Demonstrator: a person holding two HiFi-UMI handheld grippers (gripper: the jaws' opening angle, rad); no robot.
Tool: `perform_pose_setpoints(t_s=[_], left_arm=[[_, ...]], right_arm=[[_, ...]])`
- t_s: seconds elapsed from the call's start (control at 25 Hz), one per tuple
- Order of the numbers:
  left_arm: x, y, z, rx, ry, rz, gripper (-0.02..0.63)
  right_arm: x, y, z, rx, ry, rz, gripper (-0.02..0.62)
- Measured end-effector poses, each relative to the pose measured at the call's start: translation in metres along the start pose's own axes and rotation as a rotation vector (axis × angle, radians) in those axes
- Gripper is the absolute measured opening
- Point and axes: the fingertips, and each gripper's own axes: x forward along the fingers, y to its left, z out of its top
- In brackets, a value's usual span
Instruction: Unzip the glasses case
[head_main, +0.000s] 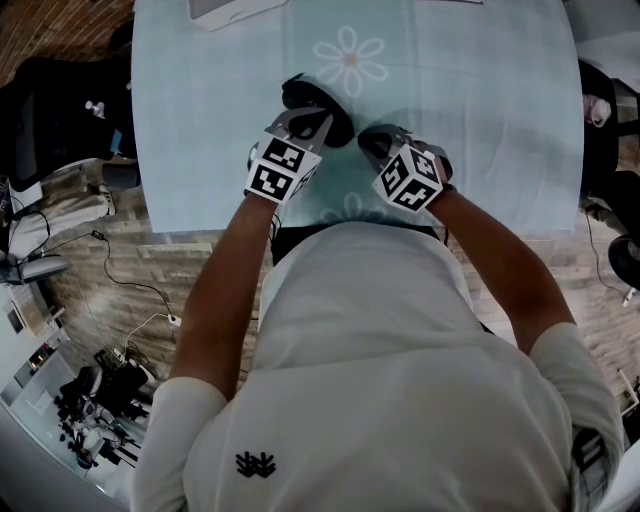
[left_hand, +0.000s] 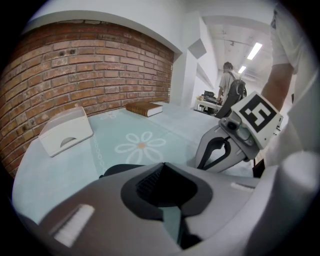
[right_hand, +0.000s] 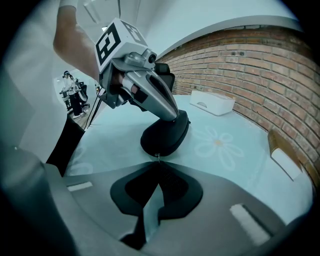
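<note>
Right tongs (right_hand: 158, 165): clenched, and the tips are nipped on the tiny zipper pull (right_hand: 158, 157) at the near end of the glasses case (right_hand: 165, 135).
Left tongs (left_hand: 162, 166): jaws drawn together too, with the tips bearing down on top of the case, beyond the pull. I see nothing pinched between them, so it looks like a brace rather than a grasp.
Glasses case: it lies on the daisy tablecloth (head_main: 480, 100) right between the two tongs and touches both.
Zip: it looks closed all the way round, so I judge the run has not begun.
Risk, slip: the pull is small and metallic, and a tug off the line of the teeth could pop it out of the pads.
Risk, drag: the left tongs only press down. A hard pull could drag the whole case along the cloth, or ruck the cloth under it, instead of moving the slider.
Risk, skid: the case lid is rounded and smooth, so the bracing tips could slide off and let the case roll.
Container, case: shut, with its contents hidden. I cannot tell whether glasses are inside.
Container, white tray (left_hand: 65, 132): well beyond the case, toward the brick wall. Only its outer face shows, so what it holds is unknown.
Book (left_hand: 145, 107): also well beyond the case, and apart from the tray.
</note>
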Motion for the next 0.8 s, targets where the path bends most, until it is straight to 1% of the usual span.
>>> perform_pose_setpoints(t_s=[0.28, 0.8], left_arm=[[-0.001, 0.002, 0.001, -0.027, -0.005, -0.021, 0.055], [0.001, 0.003, -0.001, -0.066, -0.019, -0.031, 0.054]], right_arm=[[0.002, -0.009, 0.002, 0.038, -0.006, -0.014, 0.000], [0.006, -0.025, 0.005, 0.020, -0.007, 0.004, 0.000]])
